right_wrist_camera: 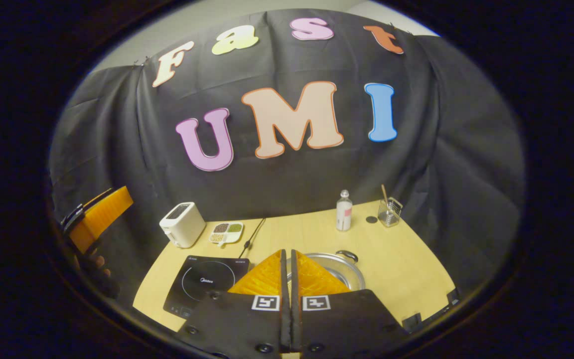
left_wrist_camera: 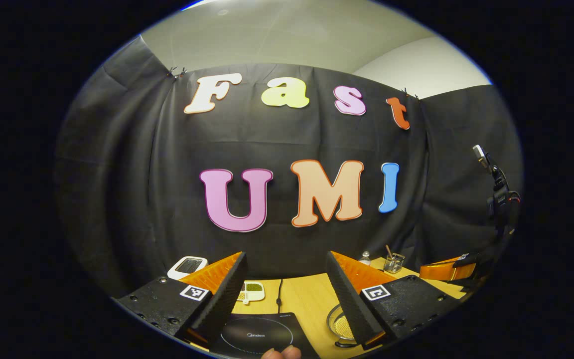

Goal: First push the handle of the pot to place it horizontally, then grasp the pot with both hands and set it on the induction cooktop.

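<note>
Pot waits beside the cooktop, nothing gripped yet

Pot (right_wrist_camera: 334, 267) sits on the table (right_wrist_camera: 406, 264), just right of the induction cooktop (right_wrist_camera: 207, 284). Right gripper (right_wrist_camera: 287, 267) hovers above the pot's near rim, fingers pressed together on nothing. Left gripper (left_wrist_camera: 284, 284) hangs over the cooktop, fingers wide apart. Handle-push comes first, I'd judge: closed tips must drop to the handle (right_wrist_camera: 348, 256).

Open tabletop (right_wrist_camera: 406, 269) to the right of the pot (right_wrist_camera: 337, 267), bare up to the front edge; a narrow bare strip between pot and induction cooktop (right_wrist_camera: 207, 284). Along the back wall, in the way: toaster (right_wrist_camera: 182, 224), divided dish (right_wrist_camera: 227, 232), bottle (right_wrist_camera: 344, 212), glass cup (right_wrist_camera: 390, 212). A cable (right_wrist_camera: 252, 237) across the wood behind the cooktop.
</note>
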Tool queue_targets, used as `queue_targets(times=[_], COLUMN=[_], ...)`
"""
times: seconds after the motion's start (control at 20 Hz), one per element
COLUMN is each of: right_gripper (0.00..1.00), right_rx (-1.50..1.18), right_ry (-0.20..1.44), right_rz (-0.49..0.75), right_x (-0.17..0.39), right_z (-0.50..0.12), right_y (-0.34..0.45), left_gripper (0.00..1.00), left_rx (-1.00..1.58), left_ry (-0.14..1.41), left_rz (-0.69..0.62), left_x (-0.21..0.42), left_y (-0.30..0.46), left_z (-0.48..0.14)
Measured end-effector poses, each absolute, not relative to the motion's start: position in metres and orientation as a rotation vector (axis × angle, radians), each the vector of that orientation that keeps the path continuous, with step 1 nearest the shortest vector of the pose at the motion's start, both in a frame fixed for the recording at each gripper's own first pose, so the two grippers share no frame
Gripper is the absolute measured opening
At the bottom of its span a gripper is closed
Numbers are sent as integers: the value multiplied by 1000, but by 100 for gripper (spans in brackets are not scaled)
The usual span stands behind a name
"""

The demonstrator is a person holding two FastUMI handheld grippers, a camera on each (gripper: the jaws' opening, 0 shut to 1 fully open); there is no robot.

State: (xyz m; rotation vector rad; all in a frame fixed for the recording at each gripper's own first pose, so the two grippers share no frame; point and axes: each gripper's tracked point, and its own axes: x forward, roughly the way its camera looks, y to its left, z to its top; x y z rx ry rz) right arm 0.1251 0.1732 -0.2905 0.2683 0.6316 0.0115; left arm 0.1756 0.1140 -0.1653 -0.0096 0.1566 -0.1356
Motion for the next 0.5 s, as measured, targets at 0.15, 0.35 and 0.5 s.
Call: queue_targets(times=[0.15,0.35,0.5], right_gripper=[2,2,2], right_rx=[297,335,355], right_ry=[689,802,885], right_rz=[-16,-47,-78], right_x=[118,102,85], right_z=[-321,-373,-408], right_y=[189,201,205], left_gripper=[96,96,96], left_rx=[-24,-22,-50], left_ry=[191,204,220], left_rz=[-145,-138,-115], left_x=[177,179,177], left_y=[131,150,165], left_z=[-181,-202,-211])
